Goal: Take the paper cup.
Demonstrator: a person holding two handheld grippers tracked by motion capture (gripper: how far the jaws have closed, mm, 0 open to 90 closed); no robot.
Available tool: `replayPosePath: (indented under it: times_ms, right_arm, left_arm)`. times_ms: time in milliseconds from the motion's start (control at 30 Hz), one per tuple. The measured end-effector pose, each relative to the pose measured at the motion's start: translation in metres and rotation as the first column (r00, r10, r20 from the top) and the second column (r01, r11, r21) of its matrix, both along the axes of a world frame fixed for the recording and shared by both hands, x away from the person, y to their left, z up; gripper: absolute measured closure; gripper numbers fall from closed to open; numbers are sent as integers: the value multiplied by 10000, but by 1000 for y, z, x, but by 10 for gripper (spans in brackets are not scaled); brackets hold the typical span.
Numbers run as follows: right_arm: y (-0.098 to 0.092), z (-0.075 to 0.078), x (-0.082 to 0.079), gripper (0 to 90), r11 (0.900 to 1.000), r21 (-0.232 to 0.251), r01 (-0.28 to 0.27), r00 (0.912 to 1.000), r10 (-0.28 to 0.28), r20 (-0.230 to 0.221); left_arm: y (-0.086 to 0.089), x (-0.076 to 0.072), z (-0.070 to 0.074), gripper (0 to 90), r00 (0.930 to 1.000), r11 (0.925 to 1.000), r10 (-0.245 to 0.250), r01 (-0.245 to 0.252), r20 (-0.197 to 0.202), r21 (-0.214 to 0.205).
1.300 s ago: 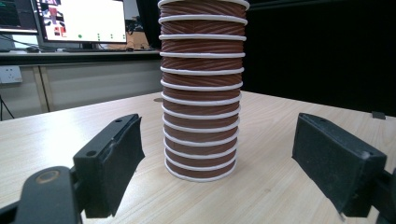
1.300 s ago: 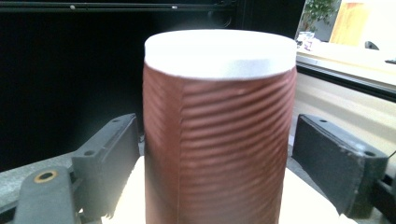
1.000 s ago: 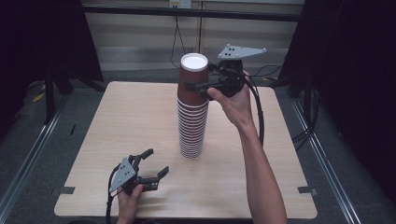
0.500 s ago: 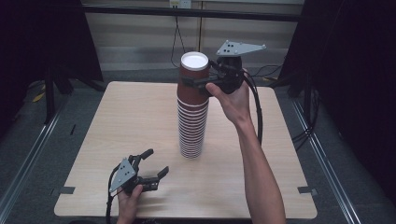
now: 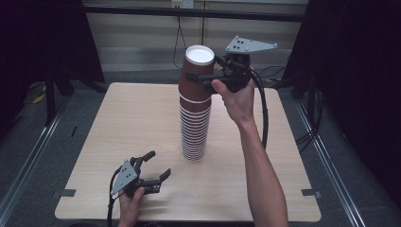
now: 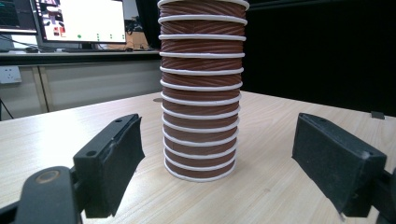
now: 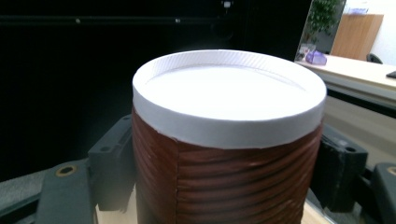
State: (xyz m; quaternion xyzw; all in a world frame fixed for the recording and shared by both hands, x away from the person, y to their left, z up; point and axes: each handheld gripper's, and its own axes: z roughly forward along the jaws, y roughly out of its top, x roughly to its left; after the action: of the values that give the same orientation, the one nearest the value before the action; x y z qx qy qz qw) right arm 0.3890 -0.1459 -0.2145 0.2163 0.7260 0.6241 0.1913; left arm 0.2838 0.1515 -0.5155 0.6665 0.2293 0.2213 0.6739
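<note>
from the high view, my right gripper (image 5: 208,75) is up at the far side of the table (image 5: 123,118), its jaws pinching the top cup (image 5: 197,71) of a tall stack of cups (image 5: 194,125) that stands near the table's middle; the jaw on the far side of the cup is hidden behind it, and my hand covers most of the gripper's body, with only the grey three-cornered plate clear on top. the cups are brown with white rims, tapering, and the top one sits raised above the rest so more of its wall shows. my left gripper (image 5: 158,166) rests low at the near left of the pale wooden table, jaws spread and holding nothing, well apart from the stack. in the left gripper view, the two blunt black pads of the left gripper (image 6: 217,158) stand apart with the stack of cups (image 6: 201,100) beyond them on the table; its top is cut off by the frame, and each cup wall is ribbed in slanting ridges. in the right gripper view, the top cup (image 7: 229,144) is close and soft in focus, its flat white lid-like top round with a fine ridged rim, a seam running down the ribbed brown wall; the black jaws press either side, mostly hidden behind it.
</note>
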Motion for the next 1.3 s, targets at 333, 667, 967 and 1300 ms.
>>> replayPosePath:
  times_ms: [333,667,967,1300]
  right_arm:
    - [-6,11,-3,229,9981,606,-87,9999,81,102]
    - [-10,19,-7,231,9934,1137,-129,9991,82,414]
    - [-15,28,-10,232,9874,1562,-252,9974,143,709]
    - [-31,35,-19,232,9746,2231,-176,9943,-64,1064]
  left_arm:
    - [0,0,0,158,10000,10000,8,-8,-6,5]
    - [0,0,0,158,10000,10000,9,-9,-12,5]
    - [0,0,0,158,10000,10000,0,0,-9,7]
    - [0,0,0,158,10000,10000,-6,6,-11,3]
